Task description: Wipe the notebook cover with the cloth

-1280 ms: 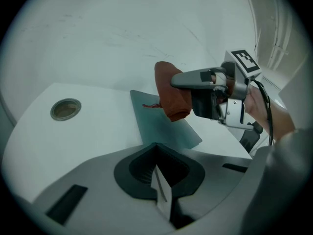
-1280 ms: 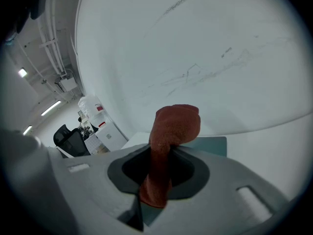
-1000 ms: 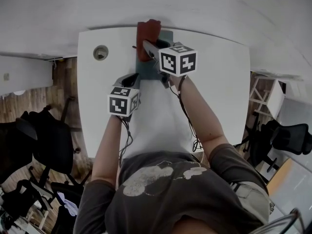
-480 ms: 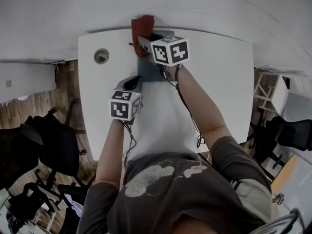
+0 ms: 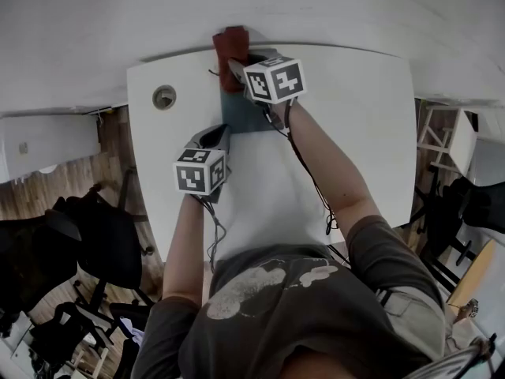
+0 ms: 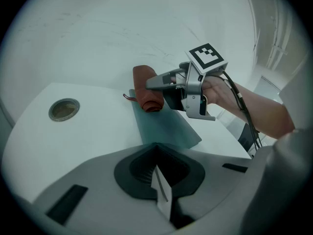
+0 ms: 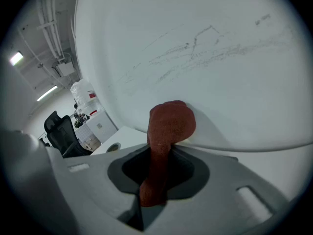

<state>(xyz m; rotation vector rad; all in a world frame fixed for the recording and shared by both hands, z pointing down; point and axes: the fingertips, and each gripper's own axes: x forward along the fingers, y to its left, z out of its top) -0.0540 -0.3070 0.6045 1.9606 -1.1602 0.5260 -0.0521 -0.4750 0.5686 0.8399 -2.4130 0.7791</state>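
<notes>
A dark teal notebook lies flat at the far middle of the white table. My right gripper is shut on a red cloth, which hangs bunched over the notebook's far end by the wall. In the right gripper view the cloth runs up out of the shut jaws of the right gripper. My left gripper is shut at the notebook's near left corner. The left gripper view shows the notebook, the cloth and the right gripper ahead of the left gripper; the housing hides the corner.
A round cable hole sits in the table's far left part, also visible in the left gripper view as a cable hole. A white wall rises right behind the far edge. Office chairs stand on the floor at the left.
My right gripper has carried the cloth away from me along the notebook to its far end at the wall. The left gripper has stayed at the near corner.
</notes>
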